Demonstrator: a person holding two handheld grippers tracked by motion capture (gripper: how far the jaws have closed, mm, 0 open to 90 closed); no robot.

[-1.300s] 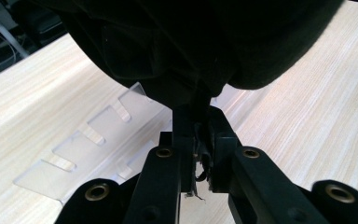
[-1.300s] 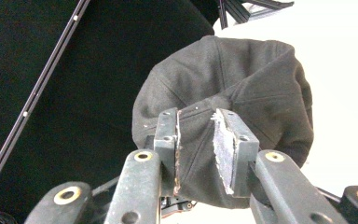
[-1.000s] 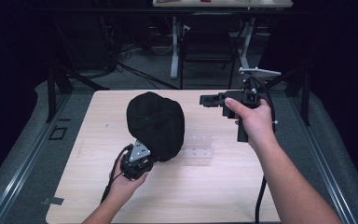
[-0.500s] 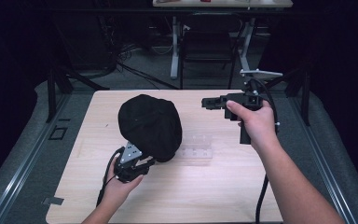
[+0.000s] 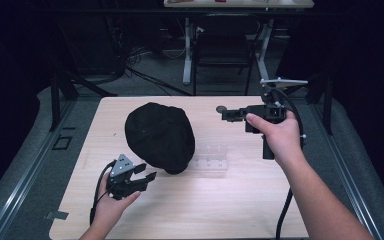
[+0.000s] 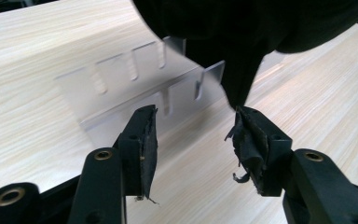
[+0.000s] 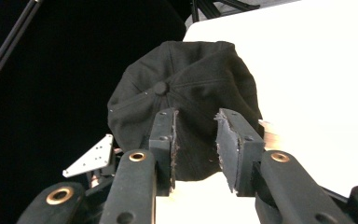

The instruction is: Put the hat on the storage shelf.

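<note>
A black cap (image 5: 160, 135) lies crown up in the middle of the wooden table (image 5: 230, 210), partly over a clear slotted acrylic rack (image 5: 211, 160). My left gripper (image 5: 148, 176) lies low at the cap's near left edge. Its jaws have just been opening and nothing is between them. In the left gripper view the cap (image 6: 242, 42) hangs just past the right pad of my left gripper (image 6: 193, 135), with the rack (image 6: 130, 88) behind. My right gripper (image 5: 225, 114) hovers open and empty right of the cap, pointing at the cap (image 7: 186, 88) past the right gripper (image 7: 196, 140).
A small round dark object (image 5: 221, 108) sits on the table by the right gripper's tips. Beyond the far edge stand a chair and desk legs (image 5: 187, 55). Metal rails (image 5: 25, 170) run along both sides of the table. The left gripper's grey plate (image 7: 91, 161) shows low left.
The left gripper, earlier shut on the cap's near edge, has opened, let go and drawn back toward the lower left. The cap shifted slightly left. The right gripper stayed almost still.
</note>
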